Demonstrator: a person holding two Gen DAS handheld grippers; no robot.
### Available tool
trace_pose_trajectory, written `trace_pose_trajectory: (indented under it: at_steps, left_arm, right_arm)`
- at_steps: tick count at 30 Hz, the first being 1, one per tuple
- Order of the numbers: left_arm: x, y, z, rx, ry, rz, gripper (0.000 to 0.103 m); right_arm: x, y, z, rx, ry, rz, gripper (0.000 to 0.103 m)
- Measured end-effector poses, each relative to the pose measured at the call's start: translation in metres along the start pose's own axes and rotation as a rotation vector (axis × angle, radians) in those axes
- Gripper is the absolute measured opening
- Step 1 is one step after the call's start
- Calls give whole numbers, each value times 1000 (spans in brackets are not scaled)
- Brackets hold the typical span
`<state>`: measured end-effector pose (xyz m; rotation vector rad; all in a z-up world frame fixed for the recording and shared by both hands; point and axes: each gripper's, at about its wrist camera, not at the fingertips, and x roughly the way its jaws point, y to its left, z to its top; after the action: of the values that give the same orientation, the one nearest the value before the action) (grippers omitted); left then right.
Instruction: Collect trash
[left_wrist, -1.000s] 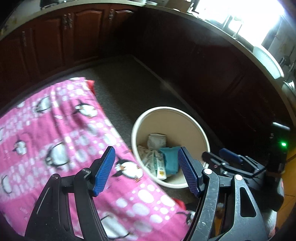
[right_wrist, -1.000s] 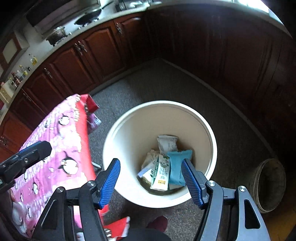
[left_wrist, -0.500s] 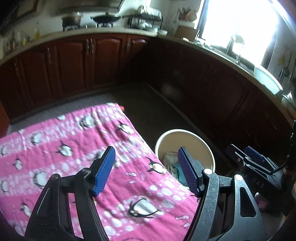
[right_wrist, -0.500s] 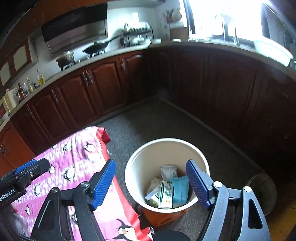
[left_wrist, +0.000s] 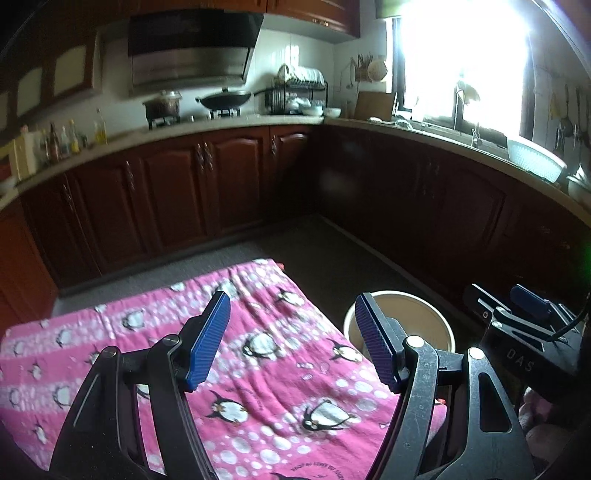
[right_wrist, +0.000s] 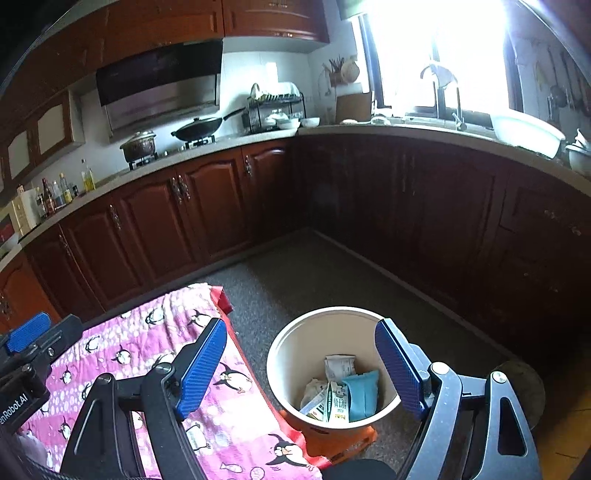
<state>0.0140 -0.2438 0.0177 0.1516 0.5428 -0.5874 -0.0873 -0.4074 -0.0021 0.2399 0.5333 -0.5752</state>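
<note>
Both my grippers hover empty above the penguin-print cloth.

My right gripper (right_wrist: 301, 365), its ribbed blue pads just spread wide, and my left gripper (left_wrist: 291, 341) grip nothing; crumpled wrappers (right_wrist: 341, 397) lie in the round cream bin (right_wrist: 295, 354) beside the fleecy pink cloth (left_wrist: 258, 354).

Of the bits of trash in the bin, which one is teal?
The puffy teal pouch on the right inside the cream bin; the milk carton and wrappers beside it are white with print.

Penguin cloth (left_wrist: 258, 343), wok (left_wrist: 225, 99), dish rack (left_wrist: 295, 94)
</note>
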Motion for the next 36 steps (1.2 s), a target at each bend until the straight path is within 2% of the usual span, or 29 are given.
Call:
trace_pose_trajectory:
  at_steps: [9,11,14,36]
  left_arm:
    - [-14,3,1,-9,-48,-8,69]
    - [-16,3,1,-13,-58,-14,69]
    - [-17,3,1,-16,-65,-25,69]
    - [-8,11,-4,-25,-44,-54,69]
  right_arm:
    - [-18,1,3,-1,-62,-7,83]
    - [-22,1,4,-1,-88,-15,90]
    - [-27,-1,6,10,-104,-13,91]
    - [-30,4,6,-12,-104,-14,91]
